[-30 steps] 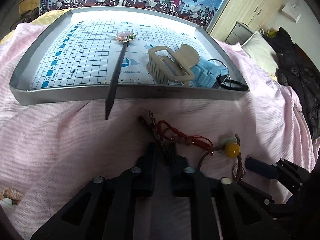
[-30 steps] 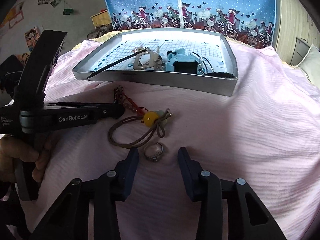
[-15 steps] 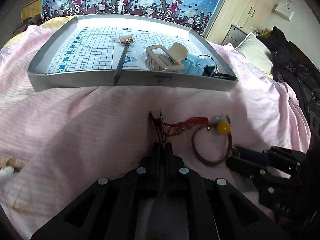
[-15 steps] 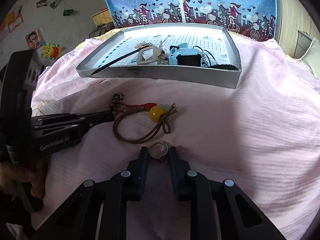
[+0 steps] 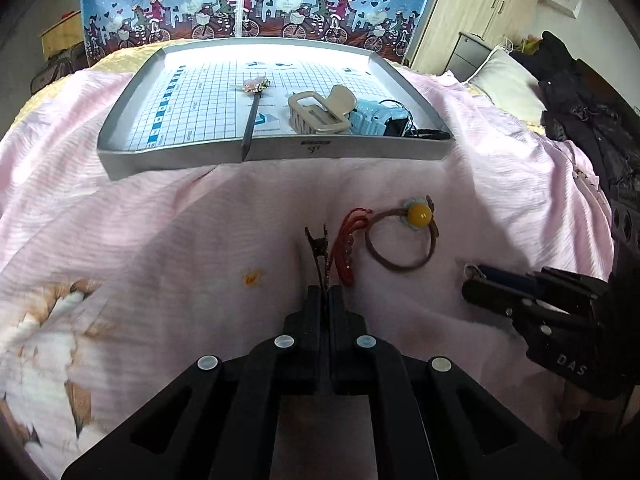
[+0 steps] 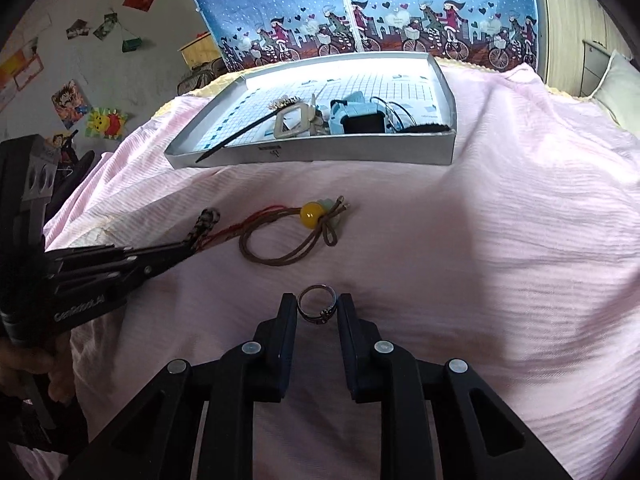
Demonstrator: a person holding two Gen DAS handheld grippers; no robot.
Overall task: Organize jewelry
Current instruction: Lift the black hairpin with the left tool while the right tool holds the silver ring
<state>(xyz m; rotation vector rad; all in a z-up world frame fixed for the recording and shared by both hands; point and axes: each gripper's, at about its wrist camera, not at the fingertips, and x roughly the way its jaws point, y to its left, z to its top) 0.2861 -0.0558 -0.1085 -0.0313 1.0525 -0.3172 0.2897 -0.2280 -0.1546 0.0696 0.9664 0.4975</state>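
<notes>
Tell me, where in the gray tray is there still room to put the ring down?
The tray's left side is bare grid, between its left wall and the hair stick. The far strip behind the items is bare too. The right half is crowded: the beige claw clip, a light blue item and black cords sit packed together there.

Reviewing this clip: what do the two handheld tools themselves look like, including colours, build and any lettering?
Both are matte black plastic. The left tool and the right tool each have two flat, slab-like fingers on open, triangulated linkage arms, with round silver pivot pins. White "GenRobot.AI" lettering runs along the left tool's side; the right tool's body shows "DAS". Its finger pads look dark blue. No cables or sleeves are visible.
</notes>
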